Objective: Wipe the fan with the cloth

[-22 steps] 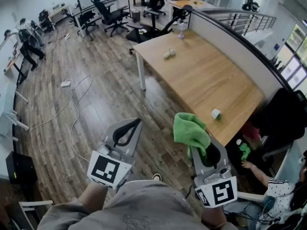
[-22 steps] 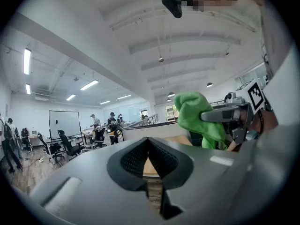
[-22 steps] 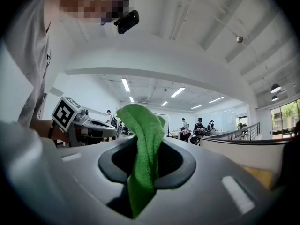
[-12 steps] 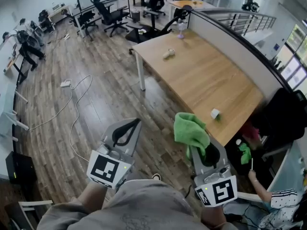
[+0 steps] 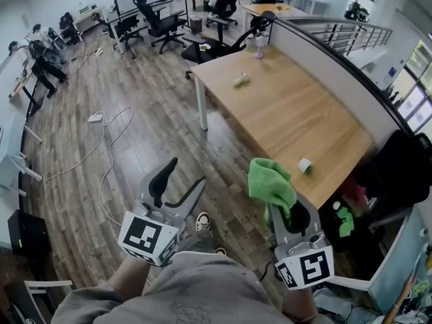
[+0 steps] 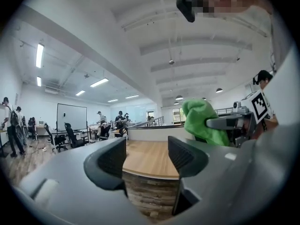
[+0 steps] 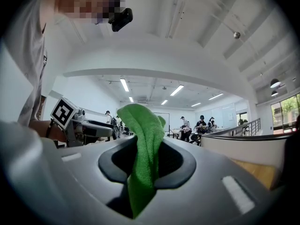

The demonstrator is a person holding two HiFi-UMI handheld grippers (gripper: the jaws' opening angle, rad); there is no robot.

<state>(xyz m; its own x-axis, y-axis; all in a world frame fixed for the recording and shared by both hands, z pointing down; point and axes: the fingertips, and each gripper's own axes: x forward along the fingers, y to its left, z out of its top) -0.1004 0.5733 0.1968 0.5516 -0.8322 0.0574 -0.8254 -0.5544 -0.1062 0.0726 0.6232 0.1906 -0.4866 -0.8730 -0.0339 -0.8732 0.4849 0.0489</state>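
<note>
Two grippers sit low in the frame, well short of the table (image 5: 290, 120): the right gripper (image 5: 282, 206) clamps the green cloth (image 5: 269, 181), bunched ready for wiping; the left gripper (image 5: 183, 175) gapes wide, empty, probably free to steady the small fan (image 5: 259, 44) standing at upper centre on the table's far end

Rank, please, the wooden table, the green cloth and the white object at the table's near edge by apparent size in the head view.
1. wooden table
2. green cloth, enlarged by nearness to the camera
3. white object, clearly smallest
</note>
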